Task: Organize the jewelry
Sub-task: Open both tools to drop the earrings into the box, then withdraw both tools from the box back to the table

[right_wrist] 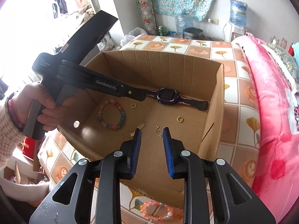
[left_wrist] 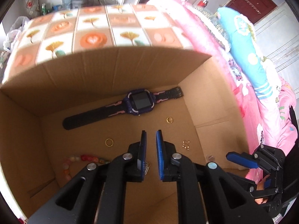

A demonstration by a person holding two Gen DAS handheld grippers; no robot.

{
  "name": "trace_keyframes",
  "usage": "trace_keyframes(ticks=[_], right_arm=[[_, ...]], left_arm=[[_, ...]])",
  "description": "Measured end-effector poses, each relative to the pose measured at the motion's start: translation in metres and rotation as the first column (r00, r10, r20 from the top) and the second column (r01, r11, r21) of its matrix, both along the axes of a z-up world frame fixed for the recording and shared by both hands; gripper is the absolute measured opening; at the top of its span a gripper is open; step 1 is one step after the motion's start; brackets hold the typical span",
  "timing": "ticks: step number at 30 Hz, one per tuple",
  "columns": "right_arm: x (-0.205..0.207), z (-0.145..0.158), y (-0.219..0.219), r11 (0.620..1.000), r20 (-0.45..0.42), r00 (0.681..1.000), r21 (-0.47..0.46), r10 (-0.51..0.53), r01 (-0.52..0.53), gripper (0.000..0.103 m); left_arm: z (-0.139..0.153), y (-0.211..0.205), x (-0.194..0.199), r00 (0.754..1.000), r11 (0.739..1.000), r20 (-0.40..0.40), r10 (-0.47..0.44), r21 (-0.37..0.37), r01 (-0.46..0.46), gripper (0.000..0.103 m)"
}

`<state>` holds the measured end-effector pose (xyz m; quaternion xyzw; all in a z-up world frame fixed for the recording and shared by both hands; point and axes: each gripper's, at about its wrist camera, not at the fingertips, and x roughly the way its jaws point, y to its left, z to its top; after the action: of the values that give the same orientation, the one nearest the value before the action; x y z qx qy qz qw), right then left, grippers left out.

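Cardboard box (right_wrist: 214, 100), bracelet (right_wrist: 158, 212) on bed (right_wrist: 239, 123)

Two printed markings were legible, both on the left gripper (right_wrist: 142, 98) as seen from the right wrist view. The brand "GenRobot.AI" stood in light lettering along the side of its long black arm, just behind the finger mount. A second label, "Data Acquisition System", was set in three short lines of small light type on the black housing above the handle, where the person's hand (right_wrist: 40, 105) held it. The watch (right_wrist: 168, 96) screen was dark and showed no characters. No other text, number or sign could be read in either view.
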<state>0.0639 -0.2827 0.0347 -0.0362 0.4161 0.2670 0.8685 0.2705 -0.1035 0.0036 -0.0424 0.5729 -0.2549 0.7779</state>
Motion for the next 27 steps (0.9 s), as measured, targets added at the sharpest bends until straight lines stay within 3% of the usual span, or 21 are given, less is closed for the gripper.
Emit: trace_keyframes(ticks=[9,12,15,21,27], right_arm=[[-0.027,0.015,-0.006,0.995,0.022,0.998,0.087,-0.056,0.054,0.032],[-0.036,0.018,-0.006,0.992,0.03,0.998,0.115,-0.062,0.058,0.042],[-0.043,0.02,-0.004,0.991,0.042,0.997,0.123,-0.064,0.059,0.046],[-0.059,0.022,0.0,0.987,0.053,0.997,0.151,-0.062,0.053,0.047],[-0.082,0.022,0.005,0.985,0.08,0.997,0.171,-0.022,0.008,0.047]], left_arm=[[0.062,0.043,-0.069,0.972,0.997,0.235,-0.005,-0.068,0.021,0.028],[0.076,0.068,-0.104,0.95,0.998,0.311,0.024,-0.065,-0.004,0.038],[0.085,0.087,-0.138,0.922,0.999,0.384,0.043,-0.035,-0.032,0.045],[0.085,0.111,-0.196,0.886,0.999,0.461,0.052,-0.034,-0.041,0.062],[0.059,0.114,-0.242,0.874,0.999,0.482,0.054,-0.024,-0.048,0.069]])
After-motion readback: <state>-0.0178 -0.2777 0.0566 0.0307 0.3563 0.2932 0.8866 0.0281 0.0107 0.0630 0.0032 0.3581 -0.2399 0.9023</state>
